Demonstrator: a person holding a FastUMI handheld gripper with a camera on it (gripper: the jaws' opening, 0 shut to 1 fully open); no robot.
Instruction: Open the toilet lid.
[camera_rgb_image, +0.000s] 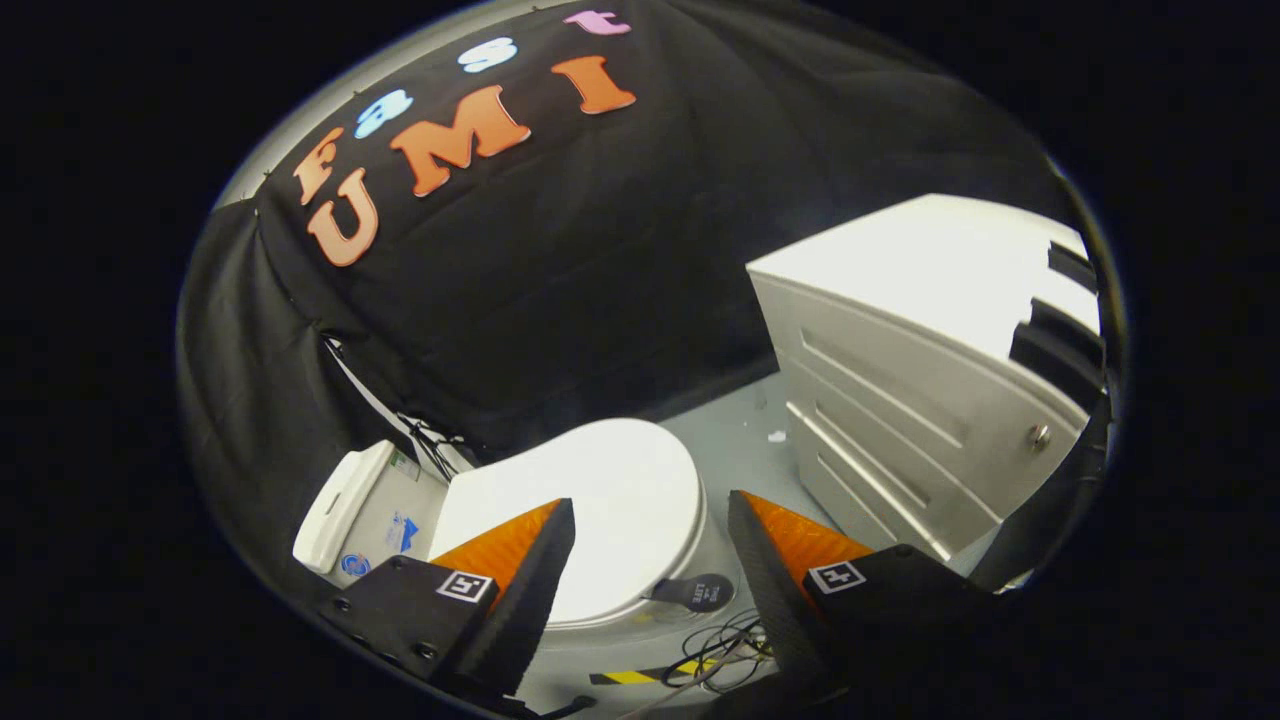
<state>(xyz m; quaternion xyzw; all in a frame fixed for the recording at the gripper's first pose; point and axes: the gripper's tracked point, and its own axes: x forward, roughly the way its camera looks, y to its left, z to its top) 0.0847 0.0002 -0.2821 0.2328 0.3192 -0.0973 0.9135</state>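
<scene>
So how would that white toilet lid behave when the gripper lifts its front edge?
The closed white toilet lid looks like rigid moulded plastic, so it likely pivots up stiffly. Its glossy surface may be slippery. The open gripper hovers above it, not touching.

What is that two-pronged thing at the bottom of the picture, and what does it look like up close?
It is a handheld gripper with two wedge-shaped fingers that taper to narrow tips, their inner faces rough and textured. Each sits on a dark, blocky mount fixed with small screws. Each mount carries a small square black-and-white marker.
</scene>
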